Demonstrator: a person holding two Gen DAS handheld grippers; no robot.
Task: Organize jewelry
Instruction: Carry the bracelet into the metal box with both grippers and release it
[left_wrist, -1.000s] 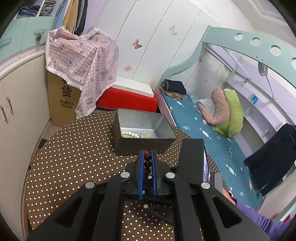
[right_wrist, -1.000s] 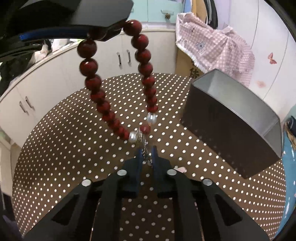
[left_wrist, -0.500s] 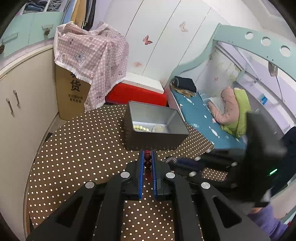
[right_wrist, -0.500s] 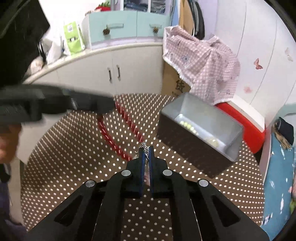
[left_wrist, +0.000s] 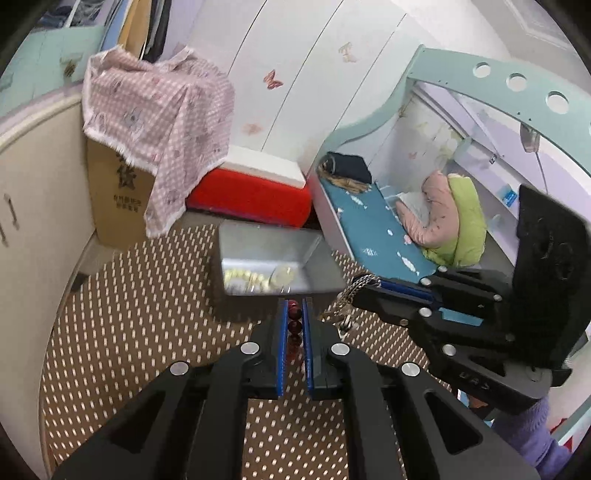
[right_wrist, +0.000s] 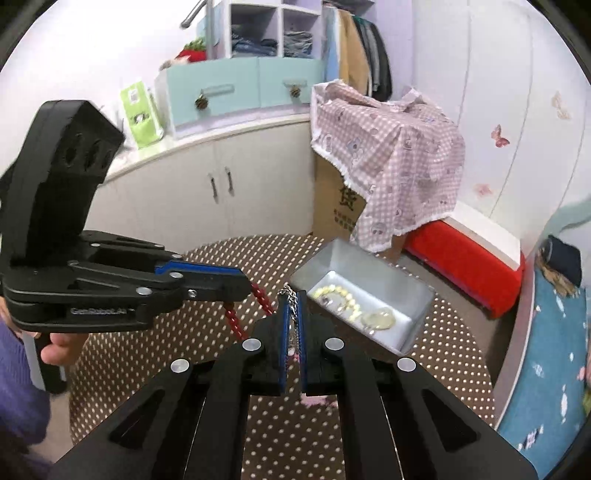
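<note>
A dark red bead bracelet (left_wrist: 293, 321) hangs in the air between both grippers. My left gripper (left_wrist: 294, 301) is shut on its beads; in the right wrist view it (right_wrist: 245, 284) comes in from the left with red beads (right_wrist: 263, 297) trailing from its tips. My right gripper (right_wrist: 291, 295) is shut on the bracelet's silver chain (right_wrist: 291, 295), seen in the left wrist view as a chain (left_wrist: 354, 291) at the right gripper's tip (left_wrist: 364, 286). Just ahead stands a grey metal tin (right_wrist: 417, 291) (left_wrist: 325, 266) holding a pale yellow bead bracelet (right_wrist: 343, 302) (left_wrist: 247, 278).
The round table wears a brown cloth with white dots (right_wrist: 155, 354). Beyond it stand white cabinets (right_wrist: 207, 192), a cardboard box under pink checked cloth (right_wrist: 388, 155), a red-and-white cooler (right_wrist: 465, 254) and a bed with blue bedding (left_wrist: 380, 229). A hand in a purple sleeve (right_wrist: 22, 373) holds the left gripper.
My right gripper has risen with the chain, up to the level of the left gripper. The bracelet now stretches short between them. The tin's inside has come into the right wrist view.
</note>
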